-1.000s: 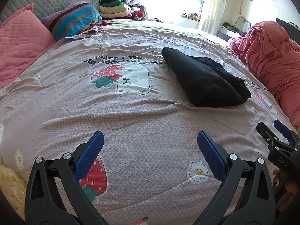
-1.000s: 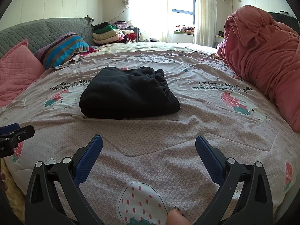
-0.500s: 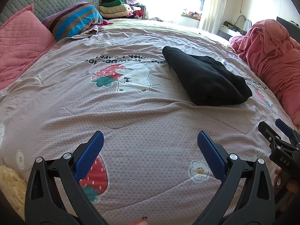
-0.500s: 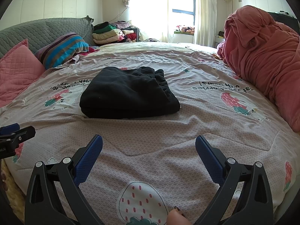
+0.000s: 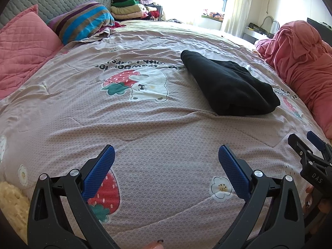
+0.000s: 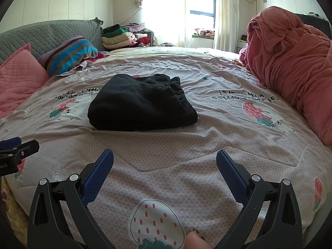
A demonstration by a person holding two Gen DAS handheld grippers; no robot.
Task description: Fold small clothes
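Looking along the left gripper [image 5: 166,159], the left wrist view shows both blue-padded fingers [image 5: 99,172] spread wide and released, holding nothing, above a pinkish bedspread [image 5: 155,128] printed with strawberries and bears. A black garment [image 5: 228,85], folded into a compact rectangle, lies flat on the bedspread well ahead of the fingers and to the right of centre, apart from both tools. The right gripper [image 5: 311,151] enters at the lower right edge, low over the bedspread. A pink pillow [image 5: 22,47] and a striped pillow [image 5: 83,20] sit at the far left, a stack of clothes [image 5: 128,8] behind them, and a heaped pink blanket [image 5: 300,56] at the right. In the right wrist view, the right gripper [image 6: 165,161] is likewise released, its fingers [image 6: 230,174] wide apart and empty. The black garment [image 6: 141,103] rests straight ahead, slightly left of centre, its gathered edge turned toward the right. The left gripper [image 6: 16,147] shows at the left edge; the pink blanket [image 6: 290,62] rises at the right.
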